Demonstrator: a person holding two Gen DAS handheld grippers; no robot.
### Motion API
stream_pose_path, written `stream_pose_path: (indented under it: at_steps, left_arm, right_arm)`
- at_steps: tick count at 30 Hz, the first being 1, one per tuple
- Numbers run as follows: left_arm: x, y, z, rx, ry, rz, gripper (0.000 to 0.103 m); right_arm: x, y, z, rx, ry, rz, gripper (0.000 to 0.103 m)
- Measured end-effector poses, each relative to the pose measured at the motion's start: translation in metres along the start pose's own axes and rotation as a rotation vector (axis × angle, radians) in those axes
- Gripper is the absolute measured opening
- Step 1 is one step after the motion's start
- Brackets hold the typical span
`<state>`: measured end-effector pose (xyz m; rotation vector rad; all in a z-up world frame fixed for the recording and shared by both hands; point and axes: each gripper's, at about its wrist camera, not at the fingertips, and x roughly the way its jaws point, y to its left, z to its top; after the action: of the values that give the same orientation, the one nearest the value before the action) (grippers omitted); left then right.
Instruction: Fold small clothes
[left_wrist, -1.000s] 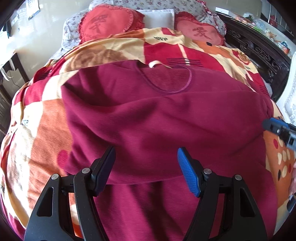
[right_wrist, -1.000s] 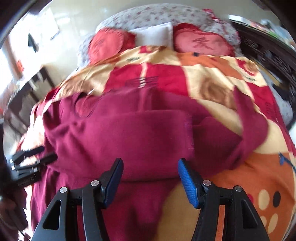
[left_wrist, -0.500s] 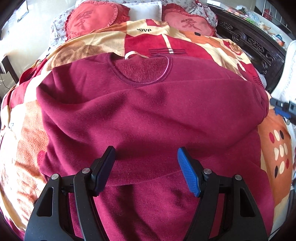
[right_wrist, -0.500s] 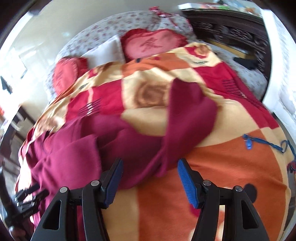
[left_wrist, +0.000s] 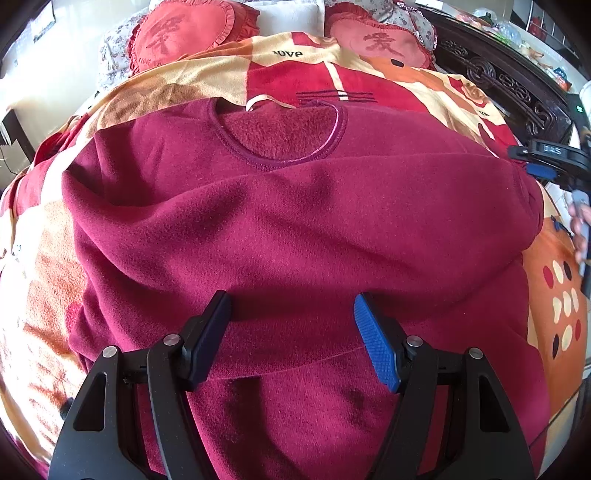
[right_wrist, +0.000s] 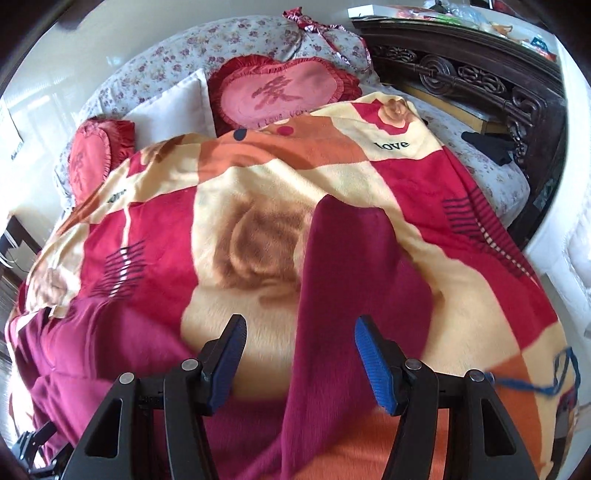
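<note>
A maroon fleece sweater (left_wrist: 295, 221) lies spread on the bed, its round neckline (left_wrist: 280, 147) at the far end. My left gripper (left_wrist: 291, 306) hovers open over the sweater's lower body with nothing between its pads. In the right wrist view one sleeve (right_wrist: 354, 266) stretches away across the blanket. My right gripper (right_wrist: 300, 332) stands open over that sleeve, which runs under the gap between the fingers, and the pads are clear of it. From the left wrist view the right gripper (left_wrist: 546, 158) shows at the sweater's right shoulder.
A fleece blanket (right_wrist: 258, 192) patterned in red, orange and cream covers the bed. Heart-shaped red cushions (right_wrist: 280, 96) and a white pillow (right_wrist: 177, 107) sit at the head. A dark carved wooden frame (right_wrist: 480, 74) runs along the right side. A blue thread (right_wrist: 543, 384) lies on the blanket.
My right gripper has swung right, from over the sweater's body to over the outstretched sleeve. The left gripper edged forward a little and stayed open.
</note>
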<state>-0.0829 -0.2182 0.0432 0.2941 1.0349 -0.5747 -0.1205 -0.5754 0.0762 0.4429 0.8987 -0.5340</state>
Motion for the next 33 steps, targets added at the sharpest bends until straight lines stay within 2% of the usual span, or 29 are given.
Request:
stream_pose_path:
  at_steps: [5, 10, 11, 12, 14, 15, 18, 21, 26, 33]
  left_arm:
    - [0.002, 0.0, 0.0, -0.003, -0.001, 0.0, 0.071]
    - [0.003, 0.001, 0.0, 0.0, 0.001, -0.004, 0.071]
    - [0.004, 0.001, 0.0, 0.001, 0.001, -0.004, 0.071]
    - [0.004, 0.001, 0.0, 0.001, 0.001, -0.005, 0.071]
    - [0.004, 0.001, 0.0, -0.002, 0.001, -0.006, 0.071]
    - [0.004, 0.001, 0.0, -0.003, 0.0, -0.007, 0.071]
    - [0.004, 0.002, 0.0, -0.006, -0.001, -0.008, 0.071]
    - [0.002, 0.002, 0.0, -0.003, 0.001, -0.008, 0.071]
    - [-0.008, 0.01, -0.001, -0.027, -0.006, -0.018, 0.071]
    - [-0.037, 0.032, -0.002, -0.071, -0.063, -0.006, 0.071]
  right_arm:
    - [0.026, 0.005, 0.013, -0.016, 0.031, -0.04, 0.059]
    - [0.051, -0.009, 0.022, 0.046, 0.061, -0.068, 0.059]
    - [0.054, -0.011, 0.023, 0.049, 0.064, -0.068, 0.055]
    - [0.056, -0.013, 0.024, 0.048, 0.063, -0.071, 0.043]
    - [0.059, -0.019, 0.025, 0.035, 0.066, -0.081, 0.032]
    - [0.057, -0.022, 0.025, 0.036, 0.061, -0.073, 0.022]
    - [0.039, -0.034, 0.025, 0.058, 0.018, -0.025, 0.008]
    - [0.012, -0.047, 0.025, 0.077, -0.039, 0.023, 0.005]
    - [-0.044, -0.056, 0.024, 0.095, -0.128, 0.175, 0.005]
    - [-0.113, -0.014, 0.017, -0.01, -0.181, 0.415, 0.005]
